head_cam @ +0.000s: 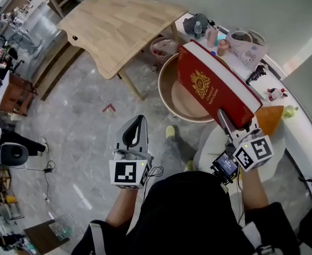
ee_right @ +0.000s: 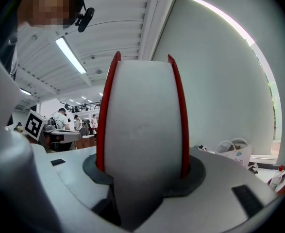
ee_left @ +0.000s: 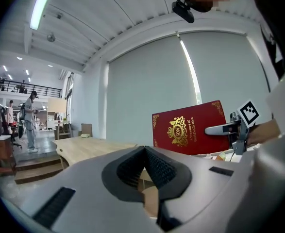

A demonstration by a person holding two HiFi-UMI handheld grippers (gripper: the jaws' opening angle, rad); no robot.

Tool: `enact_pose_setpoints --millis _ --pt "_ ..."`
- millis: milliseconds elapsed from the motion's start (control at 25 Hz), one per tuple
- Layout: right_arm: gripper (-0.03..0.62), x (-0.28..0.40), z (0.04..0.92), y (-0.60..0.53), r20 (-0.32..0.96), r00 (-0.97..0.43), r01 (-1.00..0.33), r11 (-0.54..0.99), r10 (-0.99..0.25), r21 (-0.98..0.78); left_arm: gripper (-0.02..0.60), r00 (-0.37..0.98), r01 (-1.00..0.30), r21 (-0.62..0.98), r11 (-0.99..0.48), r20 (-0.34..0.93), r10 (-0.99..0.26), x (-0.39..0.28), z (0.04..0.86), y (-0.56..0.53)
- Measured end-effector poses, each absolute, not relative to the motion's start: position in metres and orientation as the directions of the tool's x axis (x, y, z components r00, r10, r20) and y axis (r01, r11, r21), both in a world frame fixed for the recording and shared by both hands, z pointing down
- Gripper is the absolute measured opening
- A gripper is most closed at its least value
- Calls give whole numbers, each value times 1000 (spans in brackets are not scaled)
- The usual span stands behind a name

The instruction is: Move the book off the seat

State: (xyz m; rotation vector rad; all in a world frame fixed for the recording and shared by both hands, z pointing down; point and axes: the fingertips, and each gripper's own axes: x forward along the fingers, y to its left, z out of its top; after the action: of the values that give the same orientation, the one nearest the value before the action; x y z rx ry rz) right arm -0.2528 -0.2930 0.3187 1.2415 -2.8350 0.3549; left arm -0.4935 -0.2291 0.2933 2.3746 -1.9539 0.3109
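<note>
Book (head_cam: 214,84) stands clamped edge-on in right tongs (head_cam: 226,120); right gripper view shows only its page block (ee_right: 142,130), left gripper view its gold-crested cover (ee_left: 191,127). Left tongs (head_cam: 135,133) are closed, empty.

book (head_cam: 214,86) red, gold crest; table (head_cam: 118,25) pale wood; floor (head_cam: 81,137) grey marbled

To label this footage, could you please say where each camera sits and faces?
Head view: on the person's head, facing steeply down; forearms, left tongs, right tongs gripping red book.
Left gripper view: on left tongs, facing wooden table; jaws shut.
Right gripper view: on right tongs, facing book's page edge.
All share the book.
</note>
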Motion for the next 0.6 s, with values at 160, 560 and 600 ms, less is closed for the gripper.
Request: enact_pose_setpoints --millis 160,560,600 --pt "239 -256 321 -319 132 -646 -761 618 -752 -199 8 235 -964 -78 -253 185 -954 -495 292 -270" --pt "239 -282 330 -391 184 -598 -799 564 -780 -210 8 337 -934 -56 -353 192 -922 -512 300 -380" --pt "239 -283 332 -397 186 -598 -799 564 -779 -208 8 345 -931 -53 -360 192 -919 -514 300 -389"
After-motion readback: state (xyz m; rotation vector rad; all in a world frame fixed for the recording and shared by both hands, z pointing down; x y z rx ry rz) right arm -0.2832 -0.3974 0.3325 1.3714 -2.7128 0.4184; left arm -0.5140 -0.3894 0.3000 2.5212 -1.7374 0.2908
